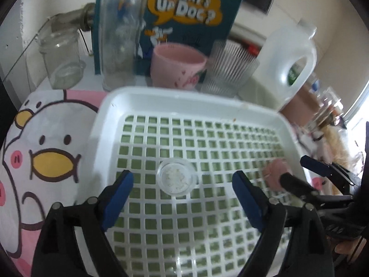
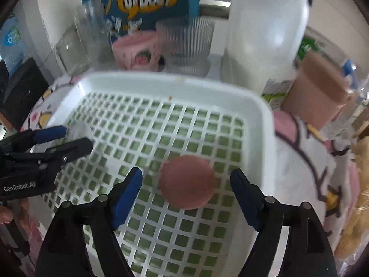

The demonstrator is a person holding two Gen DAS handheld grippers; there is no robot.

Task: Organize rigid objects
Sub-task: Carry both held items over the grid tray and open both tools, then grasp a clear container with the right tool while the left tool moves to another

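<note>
From your left wrist camera, your left hand-held gripper (image 1: 182, 184) stands spread wide over the white grid tray (image 1: 143, 101), pinching nothing. A small clear lid (image 1: 176, 176) lies flat on the grid between the blue pads, touching neither. At the right edge your right hand-held gripper (image 1: 297, 173) pokes in, partly cut off, and one black finger covers part of the pink round lid (image 1: 273, 173). Behind the tray the blue box (image 1: 196, 23) reads "WHAT's UP DOC?"; its lower part is hidden by the tall clear jar (image 1: 120, 34), the pink cup (image 1: 177, 67) and the ribbed glass (image 1: 230, 67). The white jug (image 1: 297, 53) is blurred, and the clutter beyond it is too smeared to make out.

From your right wrist camera, your right gripper is also spread, pads clear of the pink lid, which lies on the tray's grid between them. Your left gripper enters at the left, its body printed "GenRobot.AI"; a fingertip of your hand shows below it, mostly cut off. The clear lid beside it is only a faint blur. The box's wording repeats here. The green label beside the jug is unreadable.
</note>
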